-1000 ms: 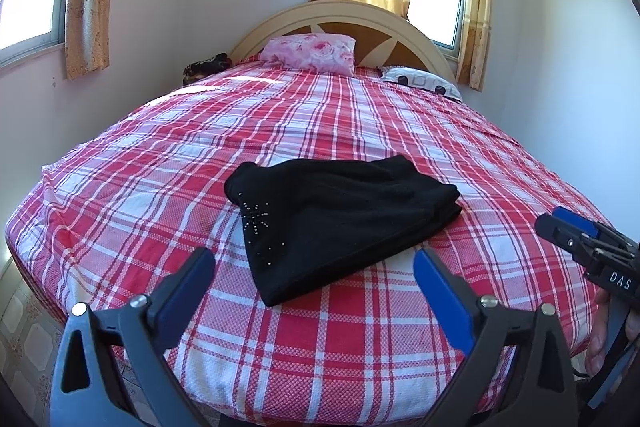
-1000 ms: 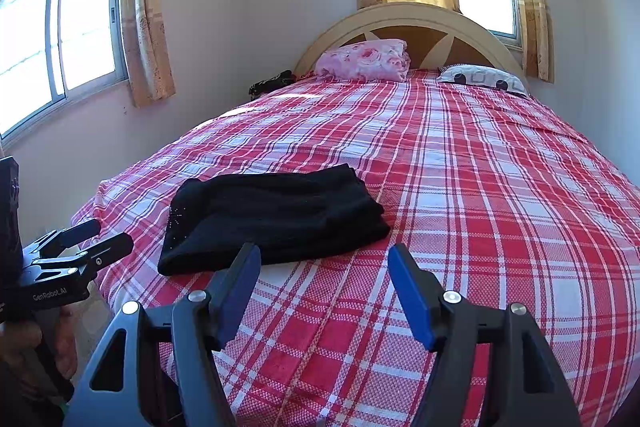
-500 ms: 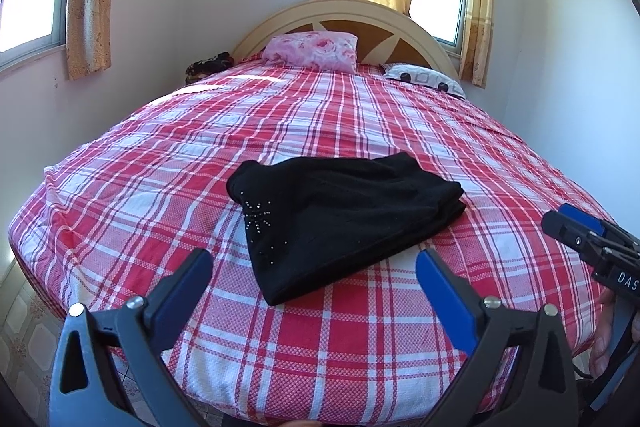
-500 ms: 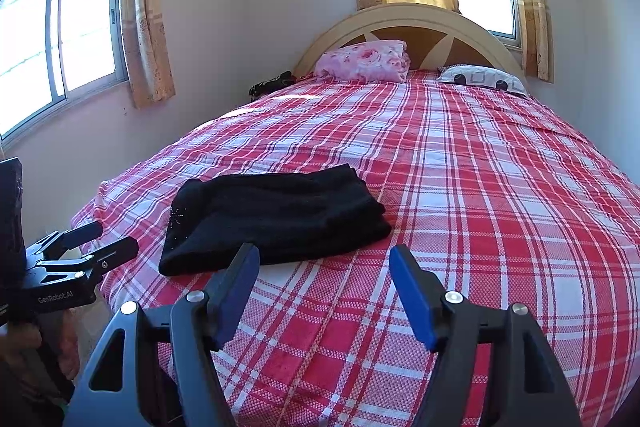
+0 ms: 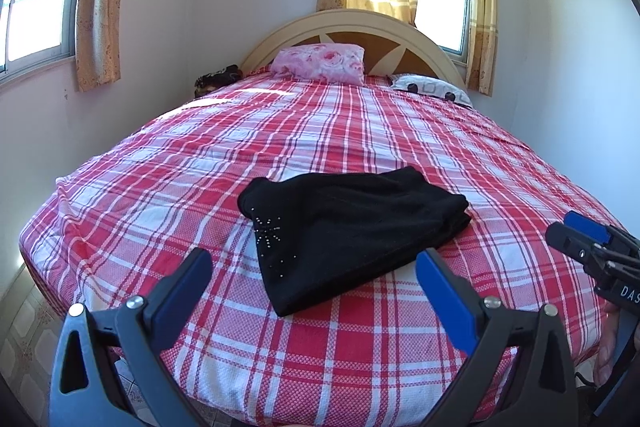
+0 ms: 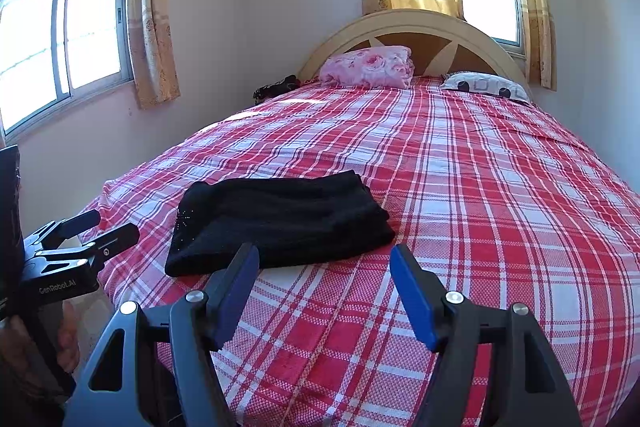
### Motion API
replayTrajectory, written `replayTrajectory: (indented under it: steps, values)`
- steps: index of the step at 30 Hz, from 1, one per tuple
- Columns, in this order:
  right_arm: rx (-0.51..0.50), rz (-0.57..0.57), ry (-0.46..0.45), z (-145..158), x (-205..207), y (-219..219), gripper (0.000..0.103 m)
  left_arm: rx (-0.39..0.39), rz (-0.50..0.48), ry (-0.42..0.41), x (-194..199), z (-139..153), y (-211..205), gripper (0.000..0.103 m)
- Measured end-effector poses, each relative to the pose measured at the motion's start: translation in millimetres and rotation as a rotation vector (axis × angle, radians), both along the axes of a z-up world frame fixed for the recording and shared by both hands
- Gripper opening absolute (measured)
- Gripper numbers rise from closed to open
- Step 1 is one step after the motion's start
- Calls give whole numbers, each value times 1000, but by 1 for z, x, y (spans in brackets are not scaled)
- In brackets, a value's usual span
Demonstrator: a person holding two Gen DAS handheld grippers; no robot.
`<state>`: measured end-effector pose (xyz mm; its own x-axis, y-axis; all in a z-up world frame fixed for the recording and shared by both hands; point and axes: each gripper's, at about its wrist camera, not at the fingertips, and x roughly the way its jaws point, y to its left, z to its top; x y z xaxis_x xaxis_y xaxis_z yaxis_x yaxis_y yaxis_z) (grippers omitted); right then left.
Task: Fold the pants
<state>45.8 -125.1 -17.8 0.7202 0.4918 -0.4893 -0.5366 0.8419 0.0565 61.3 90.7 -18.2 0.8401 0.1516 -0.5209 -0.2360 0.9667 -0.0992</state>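
Observation:
Black pants (image 5: 348, 227) lie folded into a compact stack on the red plaid bed (image 5: 320, 131), near its foot, with a small beaded pattern on the near left corner. In the right wrist view the pants (image 6: 280, 223) sit left of centre. My left gripper (image 5: 314, 259) hovers open above the foot of the bed, short of the pants, nothing between its blue pads. My right gripper (image 6: 324, 255) is also open and empty, just short of the stack's near right edge. Each gripper appears at the side of the other's view: the right gripper (image 5: 580, 235), the left gripper (image 6: 96, 227).
A pink floral pillow (image 5: 320, 63) and a white patterned pillow (image 5: 432, 89) lie by the curved headboard (image 5: 348, 23). A dark bundle (image 5: 216, 79) sits at the bed's far left corner. Walls with curtained windows close in on both sides. Tiled floor (image 5: 24, 323) shows below left.
Almost nothing differs. The left wrist view has tilted very slightly; the pants lie unmoved and both grippers stay open in place.

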Motion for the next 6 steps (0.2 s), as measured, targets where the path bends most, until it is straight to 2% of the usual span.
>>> replayTrajectory:
  steps: [6]
  values:
    - [4, -4, 3, 0, 0, -1, 69, 15, -3, -8, -2, -3, -2, 103]
